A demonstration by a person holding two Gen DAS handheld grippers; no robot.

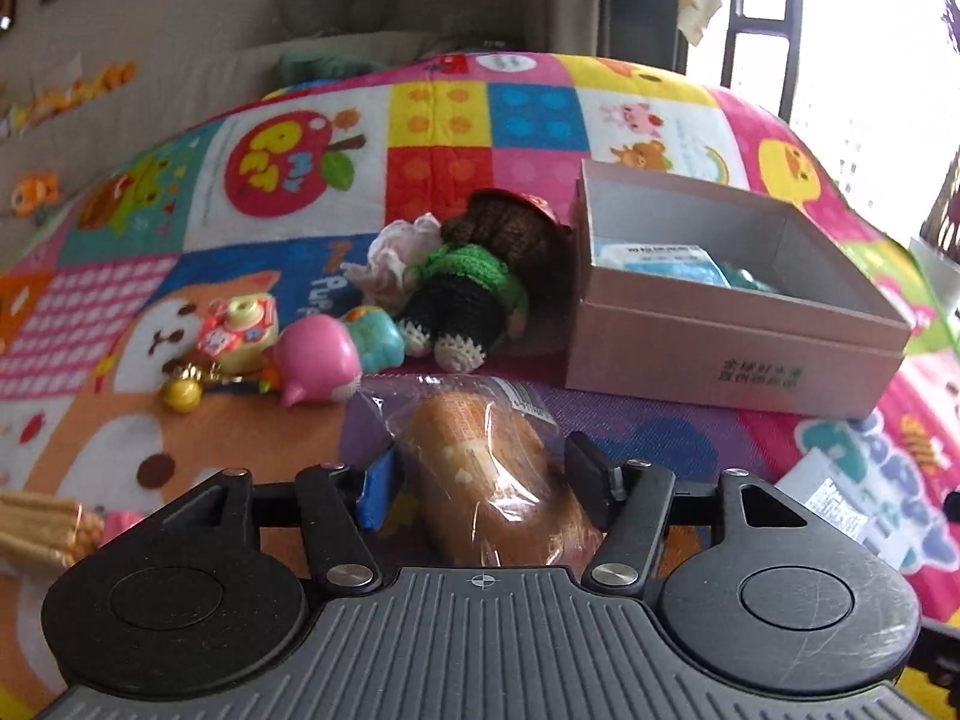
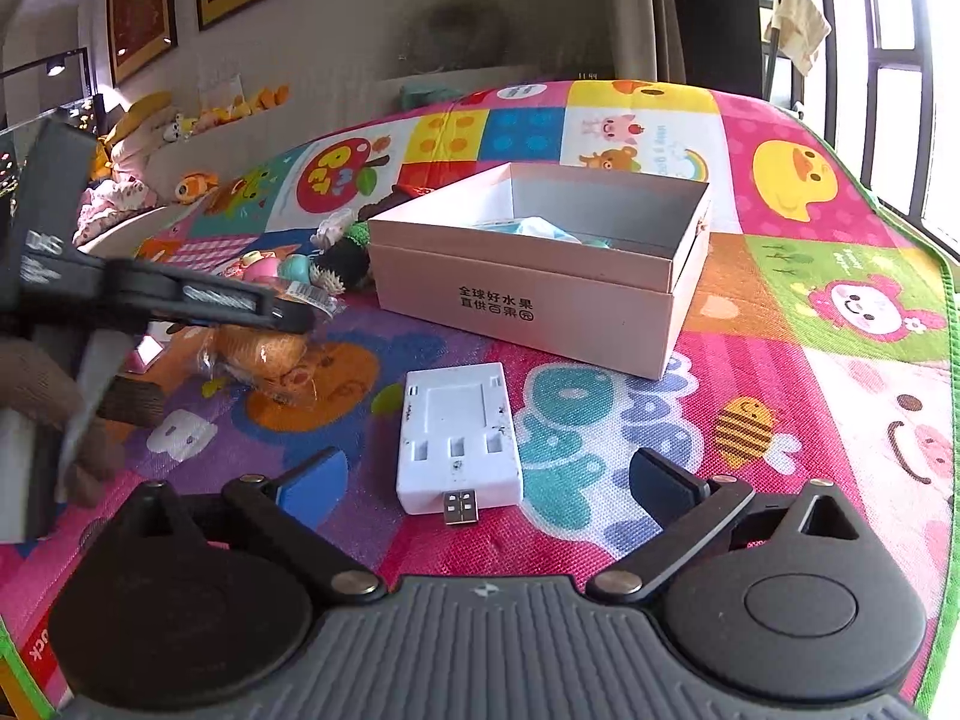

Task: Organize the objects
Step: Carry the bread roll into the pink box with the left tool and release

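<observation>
My left gripper point(image 1: 480, 474) has its jaws around a bread roll in clear wrap point(image 1: 492, 480); both pads touch its sides. In the right wrist view the left gripper point(image 2: 282, 315) holds the roll point(image 2: 264, 357) just above the play mat. An open pink cardboard box point(image 1: 720, 354) stands ahead right, with blue packets inside; it also shows in the right wrist view point(image 2: 540, 306). My right gripper point(image 2: 486, 480) is open over a white USB charger point(image 2: 459, 438) lying on the mat between its fingers.
Small toys lie left of the box: a knitted doll point(image 1: 474, 282), a pink figure point(image 1: 315, 360), a teal figure point(image 1: 375, 336), a yellow toy camera point(image 1: 240, 324) and a gold bell point(image 1: 180, 393). Straws point(image 1: 42, 525) lie at far left. A colourful mat point(image 2: 810, 360) covers the surface.
</observation>
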